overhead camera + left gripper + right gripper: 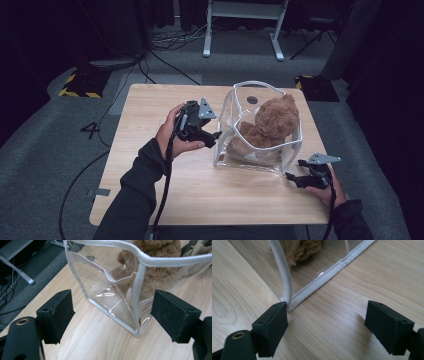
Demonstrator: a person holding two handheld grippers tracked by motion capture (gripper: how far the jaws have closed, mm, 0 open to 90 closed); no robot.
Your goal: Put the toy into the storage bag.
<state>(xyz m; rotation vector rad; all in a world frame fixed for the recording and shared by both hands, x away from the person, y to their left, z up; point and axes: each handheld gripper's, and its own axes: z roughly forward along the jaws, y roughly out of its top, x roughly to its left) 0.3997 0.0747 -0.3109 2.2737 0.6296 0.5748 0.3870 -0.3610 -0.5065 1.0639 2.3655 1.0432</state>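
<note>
High view: clear bag (257, 127) holding the teddy bear (270, 125) stands near the tabletop's (150, 130) right edge; left gripper (212, 136) and right gripper (292, 177) flank it, both spread, bare wood to the left.

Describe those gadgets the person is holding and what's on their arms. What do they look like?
Each hand-held gripper is black, with two blocky, flat-faced jaws. The left hand-held gripper and the right hand-held gripper each carry a grey three-cornered plate on top and trail a black cable back along the arm. The person wears dark long sleeves.
</note>
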